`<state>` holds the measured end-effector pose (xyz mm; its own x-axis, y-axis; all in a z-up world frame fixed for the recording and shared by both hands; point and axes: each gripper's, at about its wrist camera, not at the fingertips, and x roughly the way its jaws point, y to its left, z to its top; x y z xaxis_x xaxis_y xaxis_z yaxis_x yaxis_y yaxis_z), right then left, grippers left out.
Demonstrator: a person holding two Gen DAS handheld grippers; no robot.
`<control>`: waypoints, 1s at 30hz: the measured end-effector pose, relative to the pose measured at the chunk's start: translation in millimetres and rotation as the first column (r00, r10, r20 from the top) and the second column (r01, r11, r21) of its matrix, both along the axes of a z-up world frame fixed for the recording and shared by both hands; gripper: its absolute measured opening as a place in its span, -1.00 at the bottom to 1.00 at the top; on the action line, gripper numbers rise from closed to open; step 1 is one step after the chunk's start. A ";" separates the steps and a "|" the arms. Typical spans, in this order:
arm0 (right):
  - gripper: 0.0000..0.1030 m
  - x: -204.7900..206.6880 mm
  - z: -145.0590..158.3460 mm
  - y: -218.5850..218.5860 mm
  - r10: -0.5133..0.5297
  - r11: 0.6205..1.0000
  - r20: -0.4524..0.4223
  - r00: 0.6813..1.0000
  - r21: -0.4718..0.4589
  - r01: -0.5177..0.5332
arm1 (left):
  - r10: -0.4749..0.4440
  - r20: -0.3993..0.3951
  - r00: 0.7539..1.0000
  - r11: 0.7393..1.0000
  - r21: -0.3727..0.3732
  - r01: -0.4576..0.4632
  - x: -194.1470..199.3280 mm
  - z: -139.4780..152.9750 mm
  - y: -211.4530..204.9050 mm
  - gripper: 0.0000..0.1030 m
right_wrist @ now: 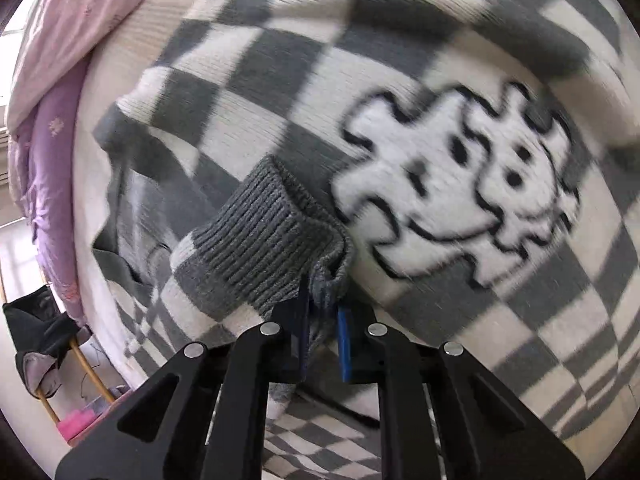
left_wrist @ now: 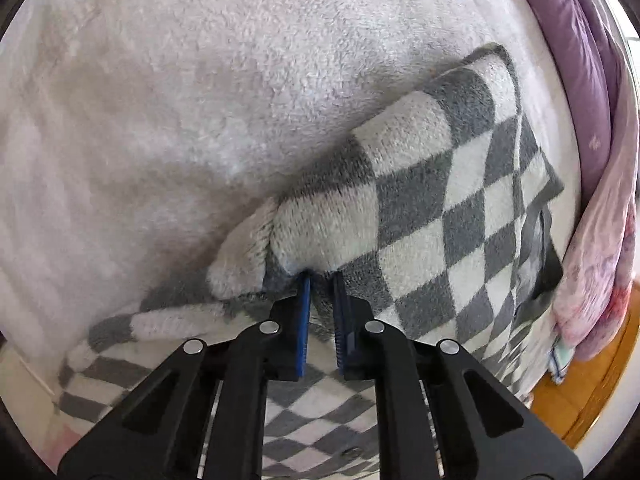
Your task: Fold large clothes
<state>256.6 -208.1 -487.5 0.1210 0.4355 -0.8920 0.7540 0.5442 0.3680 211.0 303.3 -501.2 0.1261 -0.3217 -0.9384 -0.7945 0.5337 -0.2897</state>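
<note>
A grey-and-white checkered knit sweater [left_wrist: 452,184] lies on a fluffy white blanket [left_wrist: 180,100]. My left gripper [left_wrist: 320,280] is shut on a fold of the sweater near its white ribbed edge [left_wrist: 244,252], with cloth pinched between the blue pads. In the right wrist view the sweater [right_wrist: 400,60] fills the frame, with a white cartoon patch outlined in black [right_wrist: 452,184]. My right gripper [right_wrist: 322,304] is shut on the grey ribbed cuff [right_wrist: 264,236] of a sleeve, held over the sweater's front.
Purple and pink bedding [left_wrist: 592,120] is piled along the bed's far side, also seen in the right wrist view [right_wrist: 60,80]. Orange wooden floor [left_wrist: 592,380] shows at the bed's edge. A wooden chair with dark clothes [right_wrist: 40,340] stands on the floor beside the bed.
</note>
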 end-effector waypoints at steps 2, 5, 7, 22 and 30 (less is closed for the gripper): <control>-0.80 -8.9 -1.2 0.4 -0.048 0.999 -0.004 0.999 0.026 0.048 | -0.015 0.004 1.000 1.000 0.009 0.015 1.6 1.0 1.9 -0.73; -0.80 -10.2 0.5 3.2 -0.044 0.999 0.001 0.999 0.012 0.044 | -0.020 0.025 0.999 1.000 0.002 0.020 -7.5 -2.1 0.2 -0.73; -0.68 -6.8 2.5 6.2 -0.017 1.000 -0.008 1.000 -0.011 0.017 | -0.079 0.022 0.997 0.997 0.028 0.078 -7.7 0.9 -5.9 -0.71; -0.60 33.9 88.4 41.7 0.266 0.952 0.236 0.935 -0.215 -0.216 | -0.514 0.055 0.856 0.813 0.349 0.466 79.6 66.4 -59.7 -0.60; -0.63 77.1 62.4 138.3 0.441 0.895 0.323 0.838 -0.093 -0.435 | -0.607 0.032 0.794 0.692 0.513 0.508 145.6 39.2 -79.7 -0.60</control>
<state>333.6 -69.9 -425.0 0.2063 0.4991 -0.8416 0.2732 0.7965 0.5394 356.7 223.6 -461.9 0.2496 0.0682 -0.9659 -0.2628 0.9648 0.0002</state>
